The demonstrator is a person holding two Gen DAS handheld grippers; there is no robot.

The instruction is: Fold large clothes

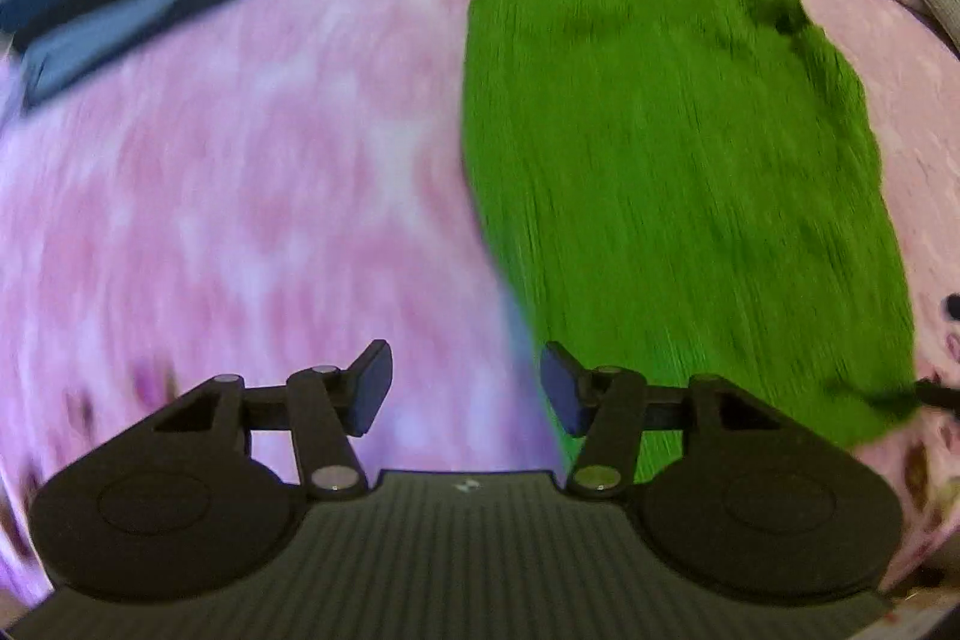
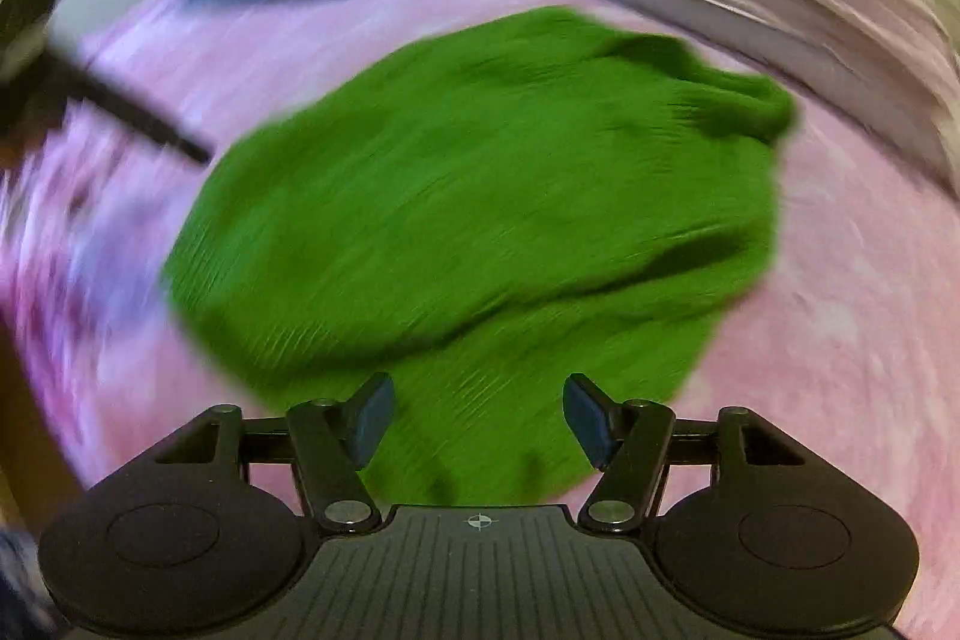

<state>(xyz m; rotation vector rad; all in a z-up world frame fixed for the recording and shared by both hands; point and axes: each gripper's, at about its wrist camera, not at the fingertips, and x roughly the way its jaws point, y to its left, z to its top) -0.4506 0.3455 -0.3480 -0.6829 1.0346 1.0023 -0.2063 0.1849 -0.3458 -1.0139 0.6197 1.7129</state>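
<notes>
The left gripper (image 1: 467, 388) and right gripper (image 2: 478, 421) look alike: matte black bodies with ribbed centre plates, round side housings, silver pivot screws, dark blue finger pads (image 1: 372, 385), and a small crosshair mark.

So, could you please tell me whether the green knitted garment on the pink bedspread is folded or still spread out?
Partly folded: the green knitted garment lies as one narrow panel, no sleeves spread, with a fold ridge across it.

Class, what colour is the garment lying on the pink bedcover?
Bright green garment, plain with no pattern visible; it shows best in the right wrist view.
</notes>
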